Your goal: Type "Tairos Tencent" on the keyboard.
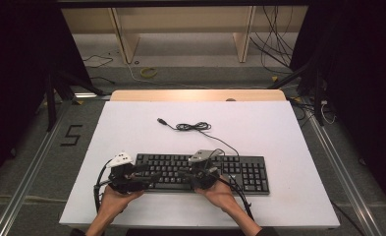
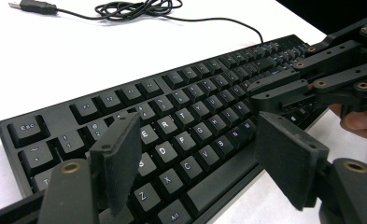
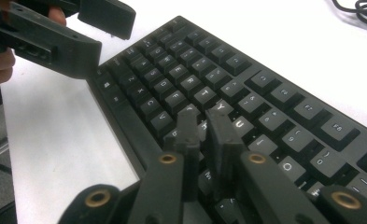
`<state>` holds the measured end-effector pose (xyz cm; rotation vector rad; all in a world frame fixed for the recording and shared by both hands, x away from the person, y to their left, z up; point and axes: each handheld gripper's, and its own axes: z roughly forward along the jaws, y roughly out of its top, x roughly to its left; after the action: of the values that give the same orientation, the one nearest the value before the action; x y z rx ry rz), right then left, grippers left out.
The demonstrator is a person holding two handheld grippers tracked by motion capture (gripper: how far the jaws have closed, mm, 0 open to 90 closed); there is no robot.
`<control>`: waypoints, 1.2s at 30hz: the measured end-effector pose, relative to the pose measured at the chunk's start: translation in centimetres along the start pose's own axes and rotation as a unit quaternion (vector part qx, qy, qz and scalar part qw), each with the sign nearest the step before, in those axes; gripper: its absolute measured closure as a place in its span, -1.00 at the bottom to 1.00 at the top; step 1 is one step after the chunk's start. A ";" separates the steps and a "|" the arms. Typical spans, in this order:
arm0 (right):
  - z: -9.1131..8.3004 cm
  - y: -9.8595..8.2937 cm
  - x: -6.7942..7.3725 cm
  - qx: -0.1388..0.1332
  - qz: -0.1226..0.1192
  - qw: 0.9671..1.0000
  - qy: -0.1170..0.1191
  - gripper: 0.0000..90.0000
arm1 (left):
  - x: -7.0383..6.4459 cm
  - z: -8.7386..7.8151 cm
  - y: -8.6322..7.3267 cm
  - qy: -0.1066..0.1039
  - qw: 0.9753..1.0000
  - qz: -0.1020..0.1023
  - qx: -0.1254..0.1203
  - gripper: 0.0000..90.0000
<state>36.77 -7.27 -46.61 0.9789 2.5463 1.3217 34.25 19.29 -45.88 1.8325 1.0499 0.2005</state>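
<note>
Black keyboard [image 1: 203, 173] lies under both grippers' jaws.

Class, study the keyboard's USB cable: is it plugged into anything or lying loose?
Unplugged. The USB plug lies bare on the white table, and the cable runs coiled back to the keyboard.

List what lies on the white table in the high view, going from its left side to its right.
Left gripper → right gripper → number pad end of the keyboard. The cable lies farther back, its place in the order unclear.
</note>
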 end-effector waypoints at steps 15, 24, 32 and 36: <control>1.3 -0.3 0.5 0.027 -0.008 1.000 -0.007 0.98 | -0.2 -0.3 -0.3 -0.001 1.000 0.003 -0.007 -0.31; 1.7 -0.5 0.5 0.037 -0.012 0.999 -0.008 1.00 | -0.4 -0.3 -0.4 -0.003 1.000 0.005 -0.008 -0.32; 1.9 -0.8 0.6 0.040 -0.015 0.999 -0.010 1.00 | -0.3 -0.3 -0.4 0.000 1.000 0.002 -0.008 -0.32; 1.9 -0.8 0.7 0.042 -0.015 0.999 -0.013 1.00 | -0.2 -0.3 -0.4 0.001 1.000 0.002 -0.008 -0.31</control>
<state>36.54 -5.84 -48.27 0.9632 2.6056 1.1945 33.72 19.38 -45.98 1.8208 1.0431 0.2121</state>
